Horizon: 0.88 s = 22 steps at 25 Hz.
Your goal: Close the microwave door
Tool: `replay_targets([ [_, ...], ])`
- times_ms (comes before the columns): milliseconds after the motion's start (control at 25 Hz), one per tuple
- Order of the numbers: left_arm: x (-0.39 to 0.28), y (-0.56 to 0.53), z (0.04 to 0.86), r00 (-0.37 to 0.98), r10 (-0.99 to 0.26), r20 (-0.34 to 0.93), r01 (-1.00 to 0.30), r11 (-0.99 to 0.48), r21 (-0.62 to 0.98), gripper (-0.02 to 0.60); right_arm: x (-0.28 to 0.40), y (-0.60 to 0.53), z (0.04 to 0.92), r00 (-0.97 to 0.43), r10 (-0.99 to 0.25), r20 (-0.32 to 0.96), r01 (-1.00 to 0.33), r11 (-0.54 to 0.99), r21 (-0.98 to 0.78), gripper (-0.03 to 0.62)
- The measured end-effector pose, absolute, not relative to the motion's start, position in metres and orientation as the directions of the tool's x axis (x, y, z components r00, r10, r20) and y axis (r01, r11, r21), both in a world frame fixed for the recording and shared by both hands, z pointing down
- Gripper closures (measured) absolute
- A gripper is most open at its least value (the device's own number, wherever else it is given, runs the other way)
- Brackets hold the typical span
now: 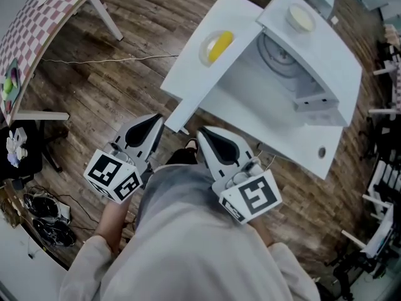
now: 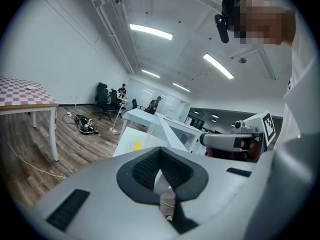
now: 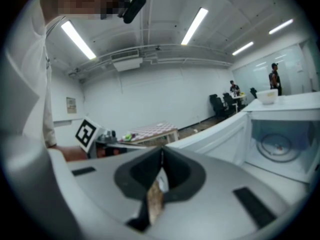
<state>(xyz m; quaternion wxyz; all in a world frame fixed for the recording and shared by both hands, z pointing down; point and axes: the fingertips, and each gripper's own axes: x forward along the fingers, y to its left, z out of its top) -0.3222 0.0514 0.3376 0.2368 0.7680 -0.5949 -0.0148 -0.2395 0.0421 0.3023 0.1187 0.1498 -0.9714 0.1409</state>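
**Door open, grippers at its free end.** The microwave (image 1: 326, 49) stands on the white table (image 1: 294, 146), ahead of you and to your right, with its cavity exposed. The door (image 1: 191, 113) swings out toward you. Its long top edge runs from the far hinge down to a free end just ahead of your tips. Your left gripper (image 1: 156, 123) and right gripper (image 1: 202, 134) each have their jaws pressed together on nothing. The left gripper lies on the door's outer side, so it seems better placed to push the door shut.
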Motion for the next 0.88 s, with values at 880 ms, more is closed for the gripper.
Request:
replay_targets([
  [880,-0.287,0.053,0.342,0.382,-0.883,0.274,-0.873,-0.246,0.422,0.568,-0.213,0.048,0.317,-0.912,-0.277,0.302,-0.364,0.887,-0.286,0.571],
])
